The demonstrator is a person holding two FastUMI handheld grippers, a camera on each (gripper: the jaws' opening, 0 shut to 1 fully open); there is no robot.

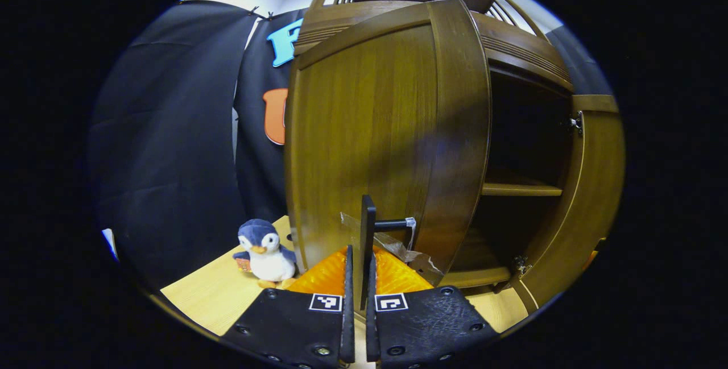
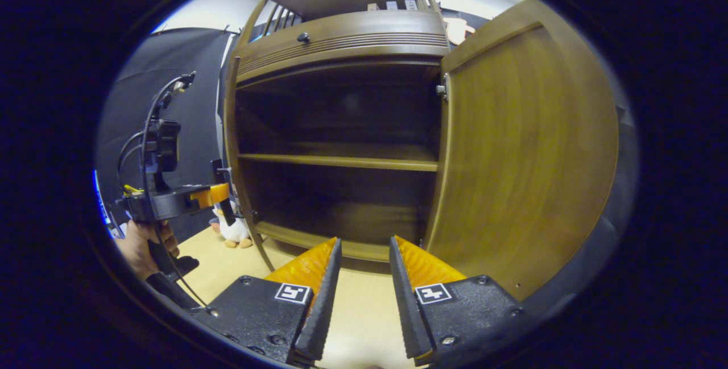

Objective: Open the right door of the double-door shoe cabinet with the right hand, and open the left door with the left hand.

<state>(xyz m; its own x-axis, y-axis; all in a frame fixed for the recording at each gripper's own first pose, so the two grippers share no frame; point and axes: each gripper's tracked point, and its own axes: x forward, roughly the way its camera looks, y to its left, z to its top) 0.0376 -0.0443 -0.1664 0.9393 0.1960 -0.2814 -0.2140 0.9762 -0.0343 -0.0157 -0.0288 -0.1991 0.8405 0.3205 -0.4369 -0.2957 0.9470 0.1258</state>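
The brown wooden shoe cabinet (image 2: 341,33) stands on a light table (image 2: 358,312). Its left door (image 1: 364,130) is swung partly out, and my left gripper (image 1: 359,255) is shut on that door's black bar handle (image 1: 368,221). In the right gripper view the left gripper (image 2: 219,194) shows at the left door's edge, held by a hand (image 2: 139,247). The right door (image 2: 529,147) stands wide open, also seen as the right door (image 1: 591,187) past the dark interior. My right gripper (image 2: 364,241) is open in front of the cabinet's bottom edge, with nothing between its fingers.
A small penguin plush (image 1: 264,252) sits on the table (image 1: 210,295) left of the cabinet, the same plush (image 2: 233,232) showing under the left gripper. Inside the cabinet runs one shelf (image 2: 341,161). Clear plastic wrap (image 1: 392,244) hangs by the handle.
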